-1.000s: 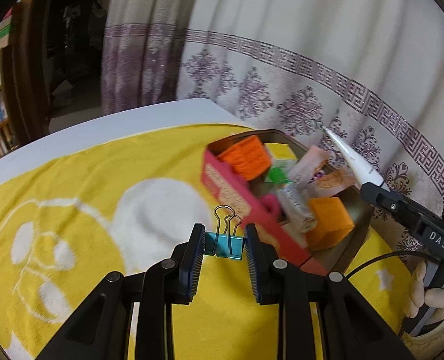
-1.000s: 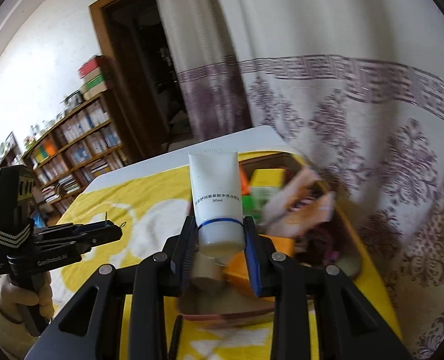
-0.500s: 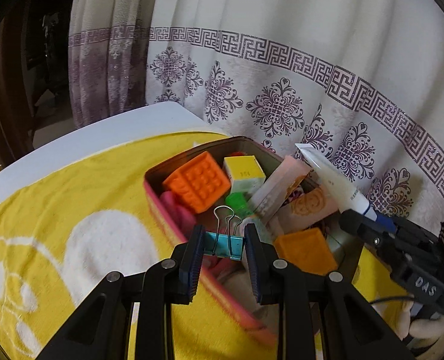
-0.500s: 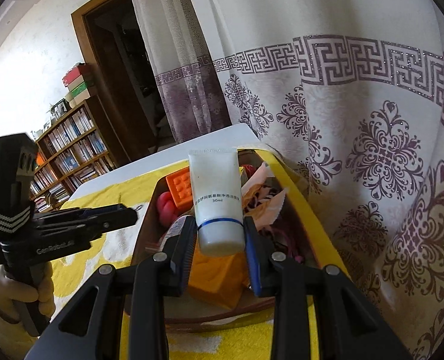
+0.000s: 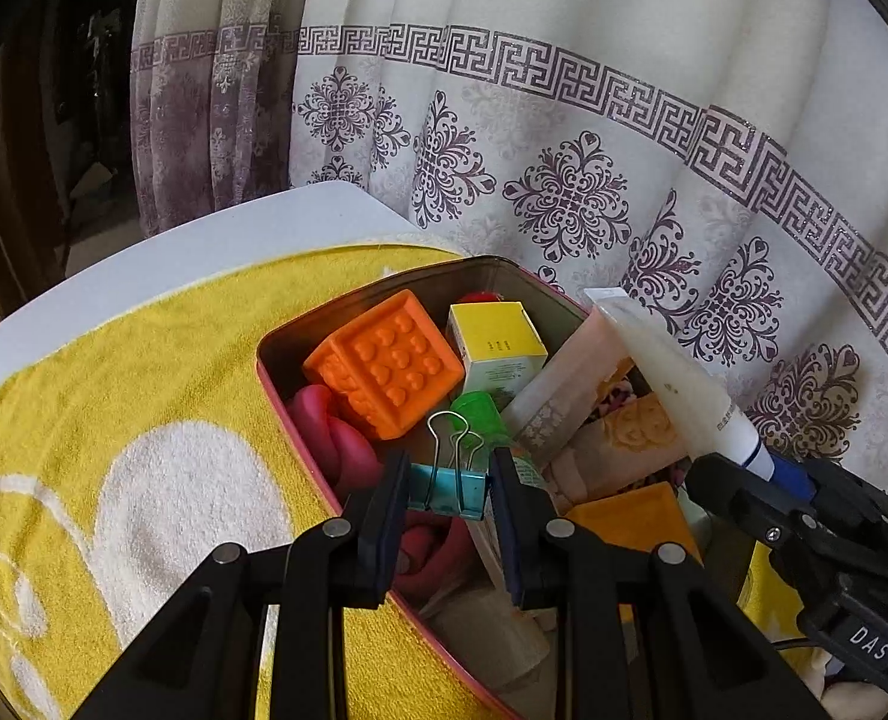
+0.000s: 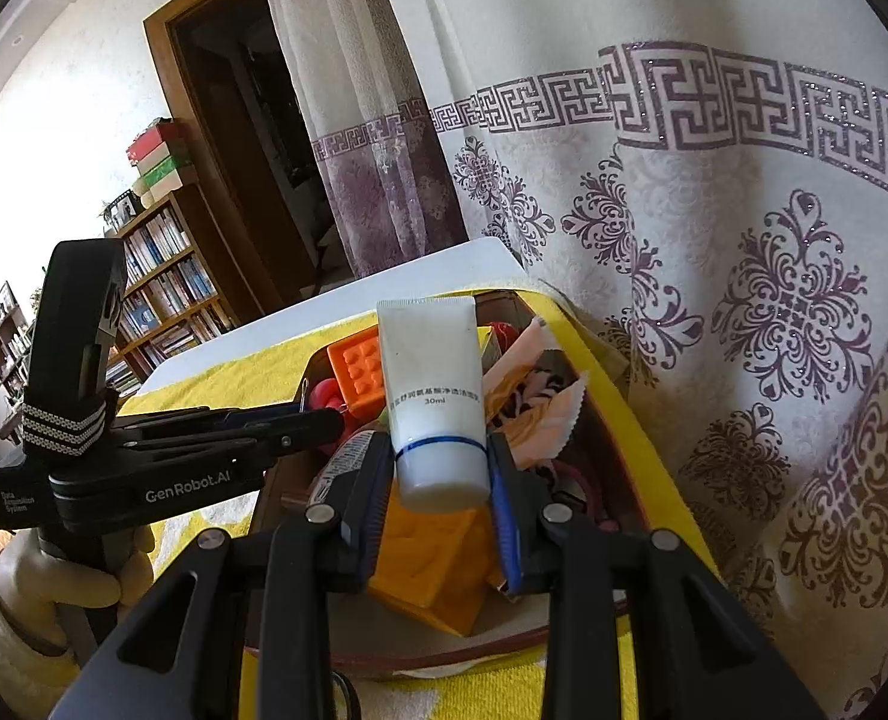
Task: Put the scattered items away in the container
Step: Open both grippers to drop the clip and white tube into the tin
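Left gripper [image 5: 449,495]: blue clip [image 5: 447,489] is pinched between the pads, wire loops pointing forward, held over the tin's [image 5: 300,333] near-left part. Right gripper [image 6: 438,480]: white tube [image 6: 435,396] is clamped near its cap, flat end forward, above the tin's near end. Just ahead, orange block [image 5: 387,369] and yellow box [image 5: 495,342] lie inside. Curtain [image 5: 564,138] hangs beyond.

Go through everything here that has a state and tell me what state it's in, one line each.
Left claw: shut on the binder clip.
Binder clip: held over the tin, wire handles up.
Right claw: shut on the white tube.
White tube: held cap end down over the tin, cap on.
Tin: open, no lid in view, crowded with items.
Orange block: inside the tin, tilted.
Yellow box: inside the tin, closed.
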The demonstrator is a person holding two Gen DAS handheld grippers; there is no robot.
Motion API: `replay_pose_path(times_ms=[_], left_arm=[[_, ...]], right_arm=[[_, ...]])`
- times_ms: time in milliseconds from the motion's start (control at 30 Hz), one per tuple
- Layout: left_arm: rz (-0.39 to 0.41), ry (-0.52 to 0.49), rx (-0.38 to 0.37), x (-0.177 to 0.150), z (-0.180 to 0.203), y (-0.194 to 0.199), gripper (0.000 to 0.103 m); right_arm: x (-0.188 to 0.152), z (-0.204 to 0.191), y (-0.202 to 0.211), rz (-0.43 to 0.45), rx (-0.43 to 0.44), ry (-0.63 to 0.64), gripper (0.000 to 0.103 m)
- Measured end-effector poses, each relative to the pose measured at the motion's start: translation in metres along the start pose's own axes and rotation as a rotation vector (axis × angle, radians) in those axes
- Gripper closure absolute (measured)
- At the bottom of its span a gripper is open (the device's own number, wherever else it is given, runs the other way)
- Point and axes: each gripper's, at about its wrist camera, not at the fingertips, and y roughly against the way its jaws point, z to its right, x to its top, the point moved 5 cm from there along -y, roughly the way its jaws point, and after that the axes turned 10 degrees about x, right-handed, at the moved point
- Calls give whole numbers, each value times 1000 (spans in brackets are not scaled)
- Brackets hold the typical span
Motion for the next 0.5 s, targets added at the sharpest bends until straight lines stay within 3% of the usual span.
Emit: replay_pose_path(times_ms=[167, 200, 233, 300, 500], left_arm=[[-8, 8, 3, 1, 0, -2, 72], [-25, 15, -1, 0, 0, -4, 49], [-30, 27, -16, -1, 0, -5, 36], [-18, 41, -37, -2, 2, 1, 32], [-3, 74, 23, -7, -5, 15, 24]], right_arm=[[0, 1, -2, -6, 6, -6, 69], [0, 2, -2, -3, 9, -11, 63], [0, 4, -1, 2, 12, -20, 44], [1, 7, 5, 30, 6, -41, 22], [-2, 13, 14, 30, -6, -64, 22]])
